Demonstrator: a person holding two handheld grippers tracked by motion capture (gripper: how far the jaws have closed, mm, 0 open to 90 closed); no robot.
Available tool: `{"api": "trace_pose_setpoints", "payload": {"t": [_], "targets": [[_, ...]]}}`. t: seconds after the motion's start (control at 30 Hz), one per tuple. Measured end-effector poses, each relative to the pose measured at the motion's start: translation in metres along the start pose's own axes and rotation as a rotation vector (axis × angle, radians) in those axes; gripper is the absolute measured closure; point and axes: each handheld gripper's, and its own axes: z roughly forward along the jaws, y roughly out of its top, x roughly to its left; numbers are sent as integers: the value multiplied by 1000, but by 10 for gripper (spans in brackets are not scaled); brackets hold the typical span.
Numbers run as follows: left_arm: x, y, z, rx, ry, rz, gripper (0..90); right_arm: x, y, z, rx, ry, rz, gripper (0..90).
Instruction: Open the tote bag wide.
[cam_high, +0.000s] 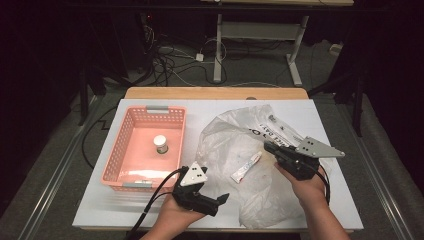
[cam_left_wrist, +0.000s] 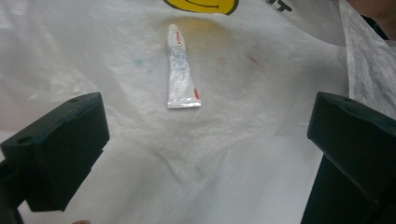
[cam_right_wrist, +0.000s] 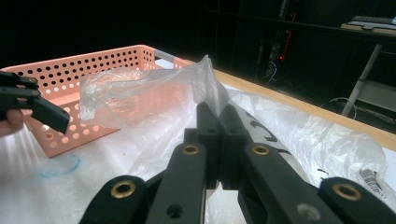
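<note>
High view: right gripper (cam_high: 272, 148) pinches the bag (cam_high: 235, 135) up; left gripper (cam_high: 220, 199), jaws wide and empty, faces the tube (cam_high: 246, 167). Next: reach in, close on it.

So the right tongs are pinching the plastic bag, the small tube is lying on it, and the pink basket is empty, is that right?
Not quite: the pink basket isn't empty. The high view shows a small white-capped jar standing in it. The rest holds: the right tongs are shut on a fold of the plastic bag, and the small tube lies on the bag.
</note>
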Motion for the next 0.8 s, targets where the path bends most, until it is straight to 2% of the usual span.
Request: {"api": "trace_pose_setpoints", "payload": {"t": [0.13,0.27,0.37,0.73,0.8], "targets": [[3,-5,-15,-26,16,15,0,-1,1,-1,-5,-3,4,900],[11,-8,-27,-33,34,-17,0,-2,0,-1,-5,-3,-1,900],[18,-13,-36,-46,59,-41,0,0,1,-1,-4,-3,0,900],[48,-25,-59,-43,160,-99,0,-1,2,-3,-13,-1,0,900],[53,-26,-62,-45,166,-116,0,-1,2,-3,-14,0,0,900]]}}
